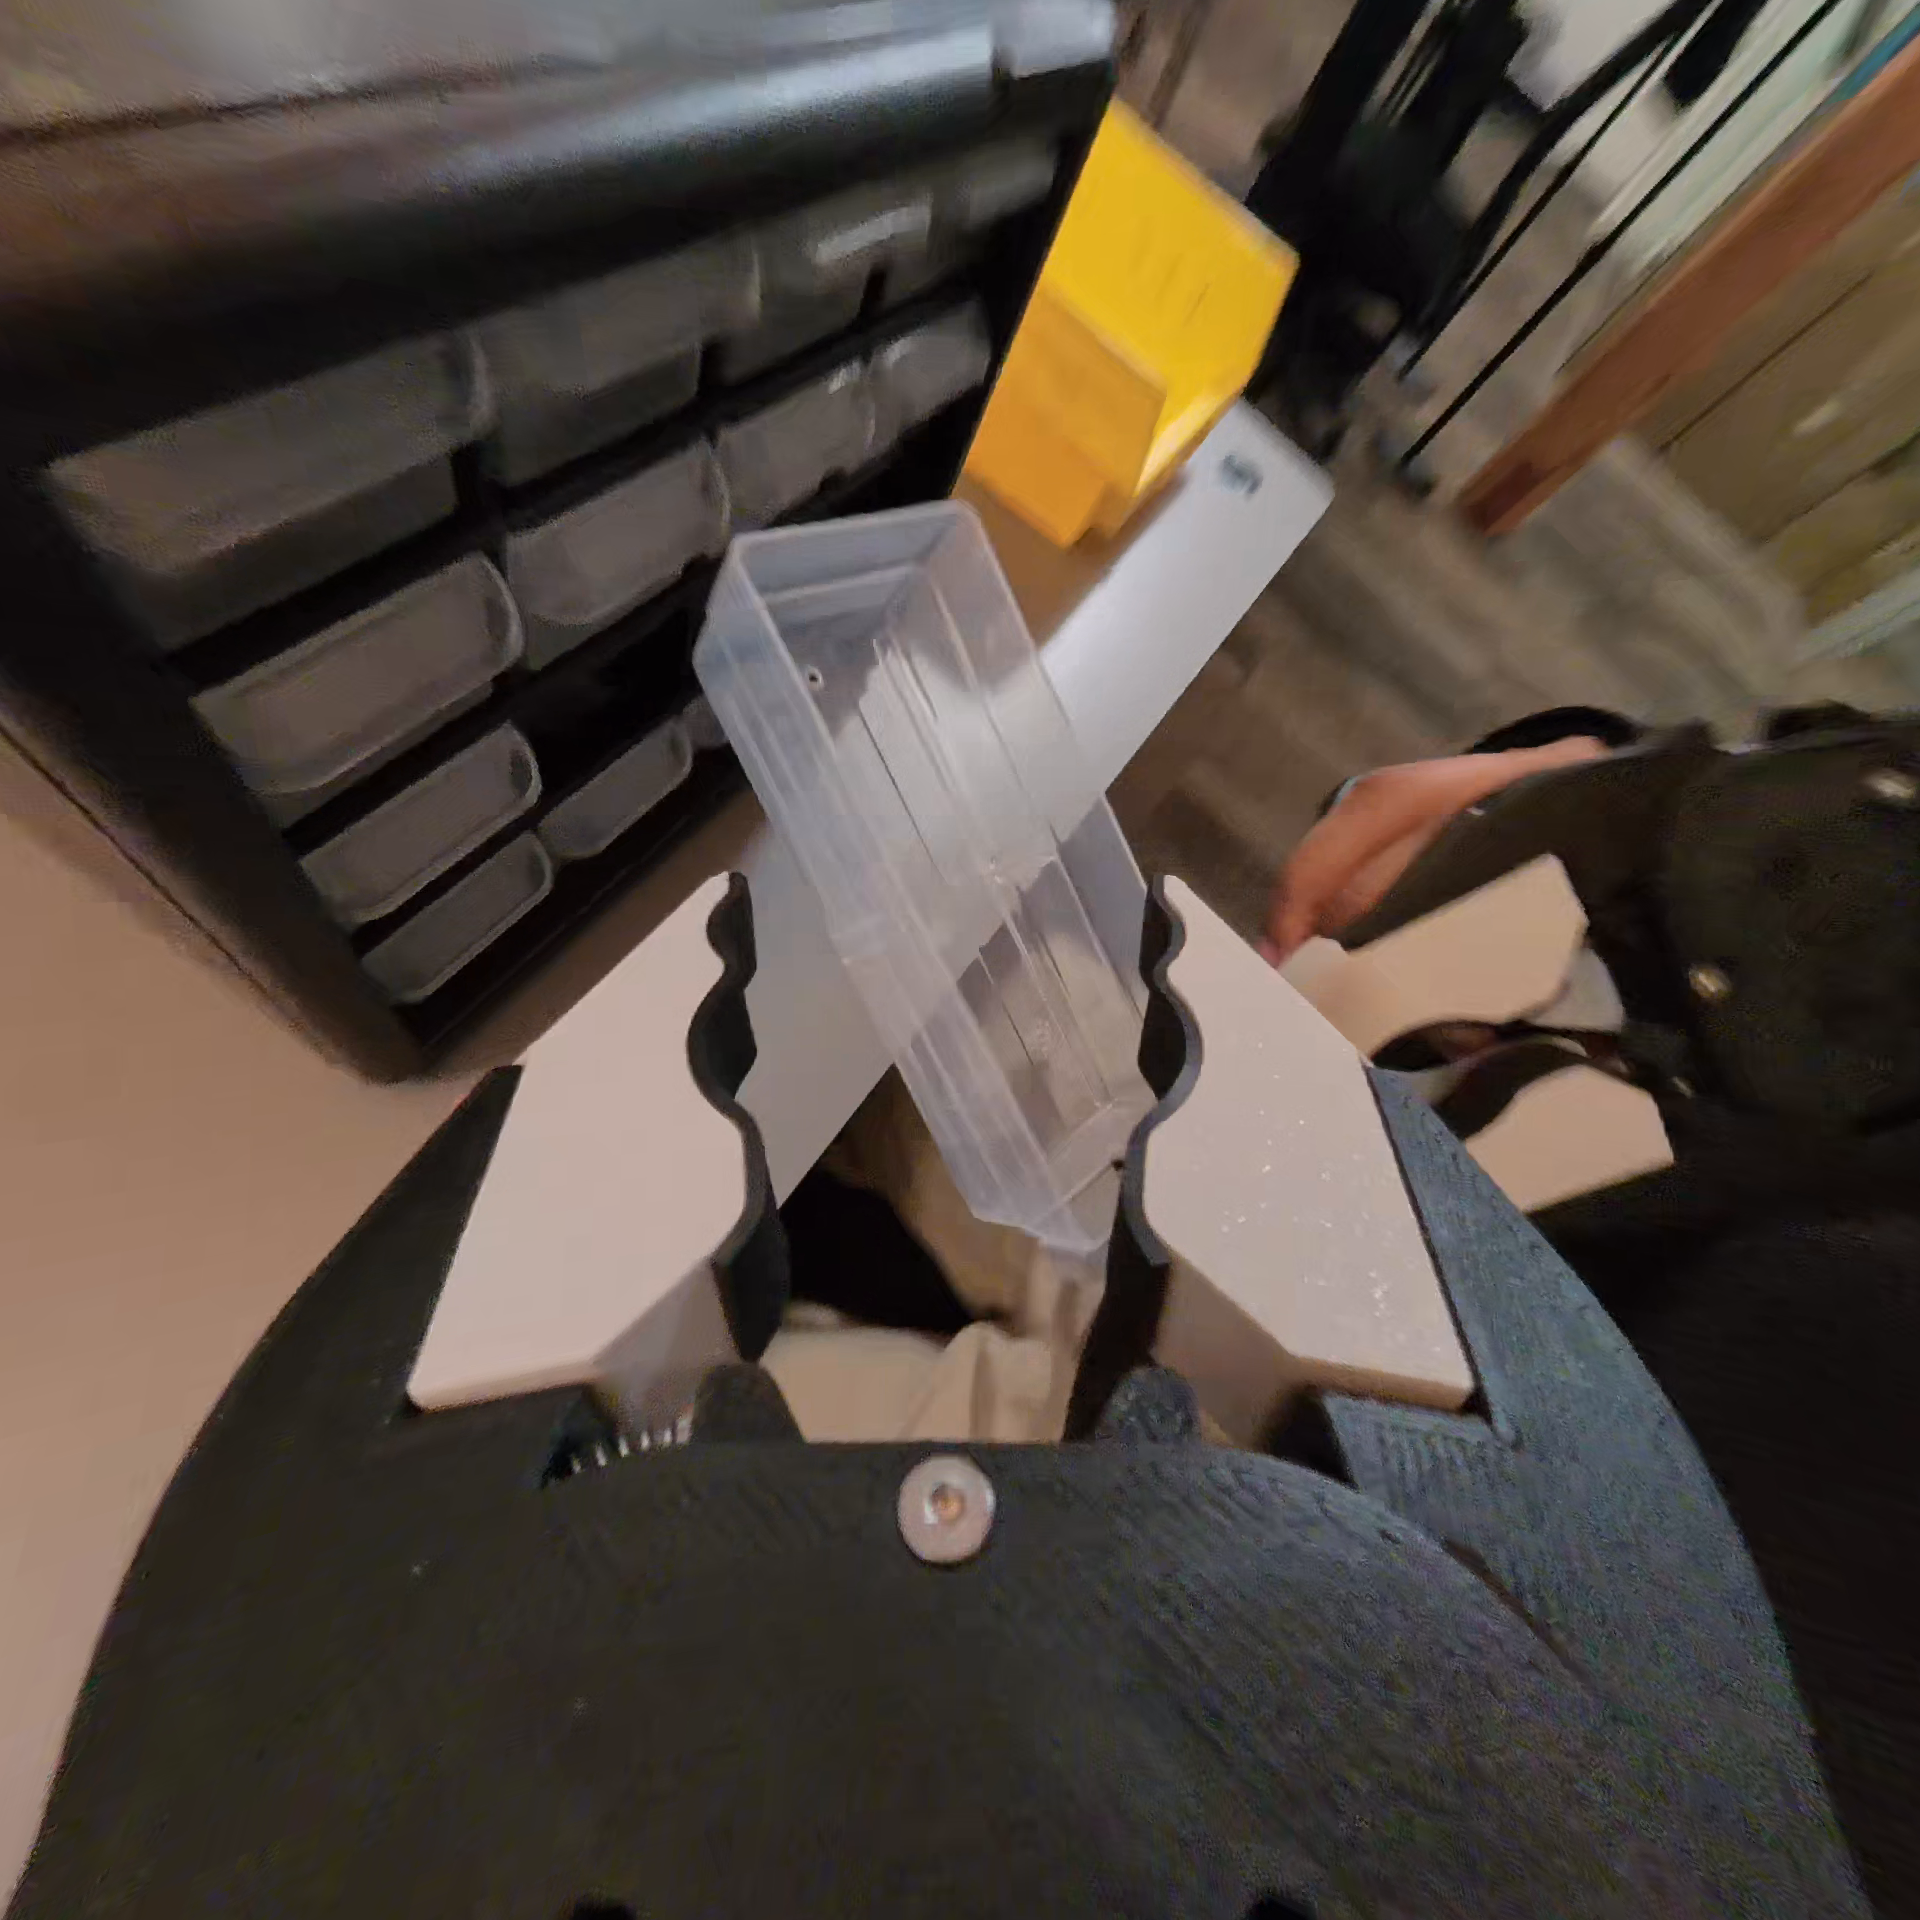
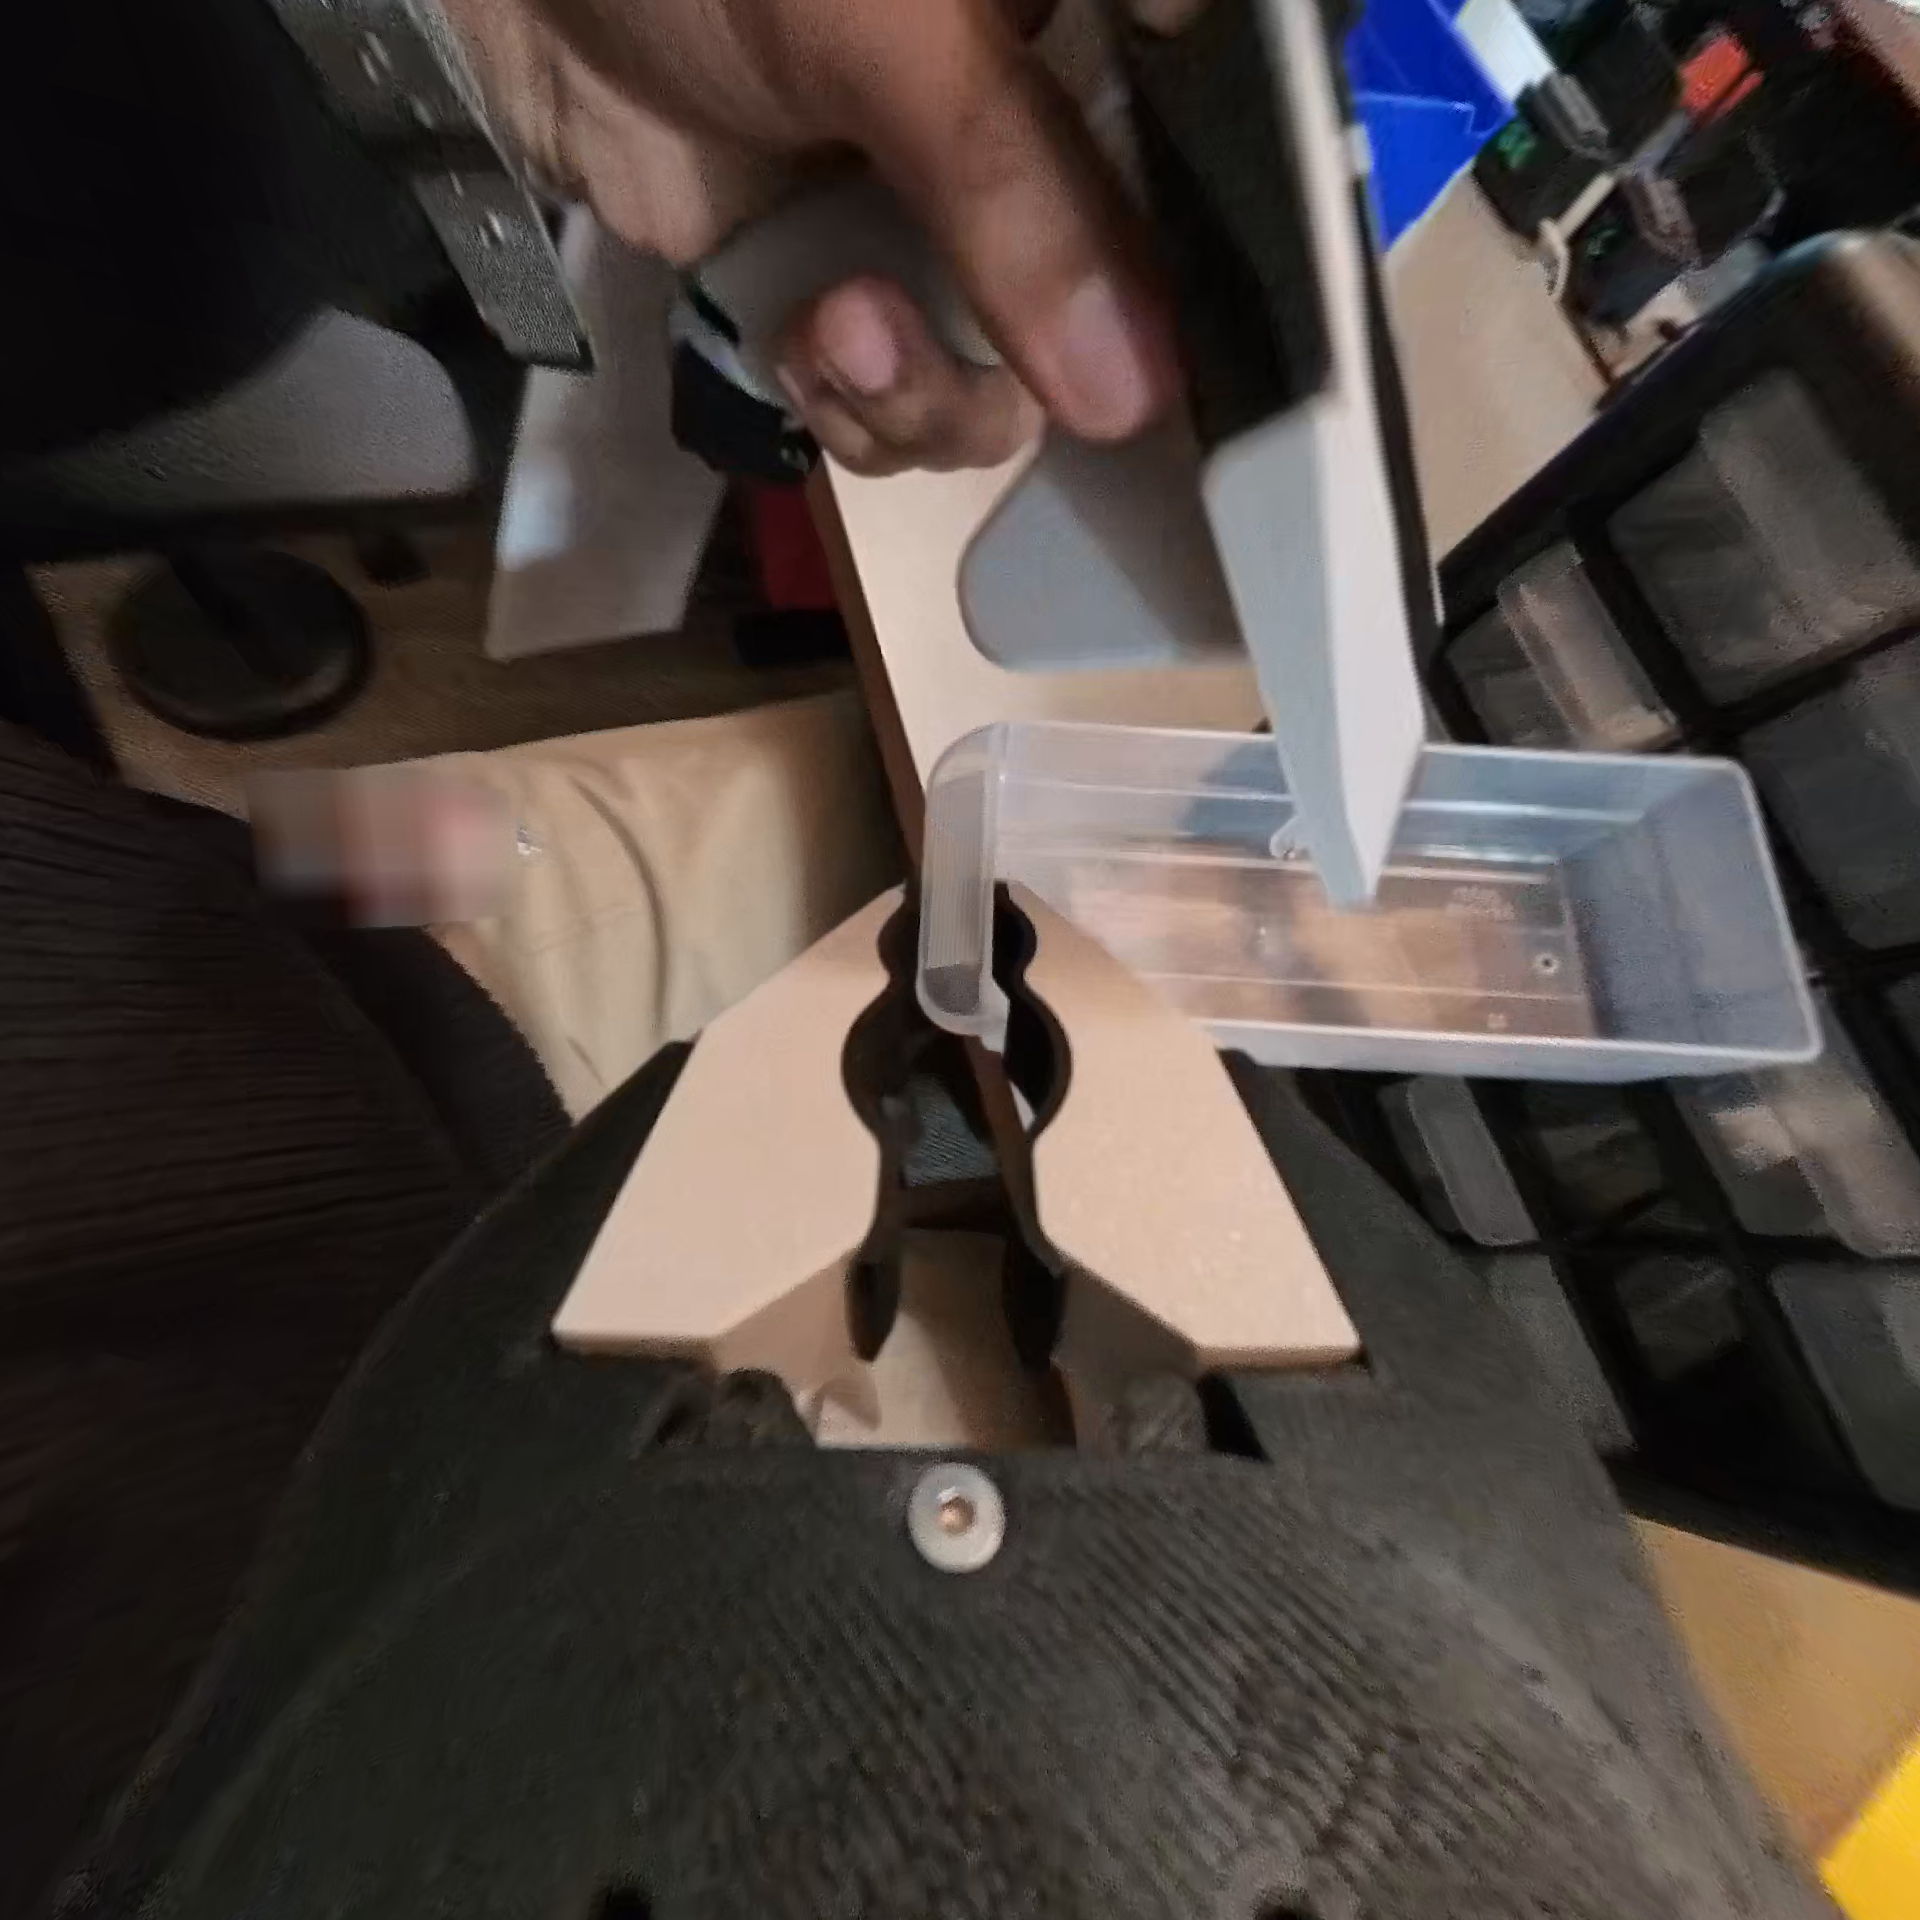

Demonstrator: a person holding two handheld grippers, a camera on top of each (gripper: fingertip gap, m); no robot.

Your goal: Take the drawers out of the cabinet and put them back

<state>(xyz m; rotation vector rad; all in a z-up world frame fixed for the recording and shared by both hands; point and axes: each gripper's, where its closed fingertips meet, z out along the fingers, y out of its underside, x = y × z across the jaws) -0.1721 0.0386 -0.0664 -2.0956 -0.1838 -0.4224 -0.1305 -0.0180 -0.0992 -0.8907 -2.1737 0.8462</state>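
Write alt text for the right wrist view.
The right gripper pinches the handle lip of a clear, empty plastic drawer held out beside the black cabinet. Above, a hand holds the left gripper, one grey finger reaching down into the drawer.

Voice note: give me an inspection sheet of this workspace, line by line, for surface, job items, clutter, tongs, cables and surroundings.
Surface: pale tabletop, bare where visible.
Job's things: black cabinet full of grey drawers, with one slot apparently empty; clear drawer out of the cabinet, held in the air, nothing inside.
Clutter: yellow box beside the cabinet; blue bins farther off.
Tongs: right tongs are pinched on the clear drawer's front lip; left tongs are spread, with one finger reaching into the drawer.
Cables: thin dark lines in the background, too blurred to tell.
Surroundings: a person's hand holding the left tool; blurred room.
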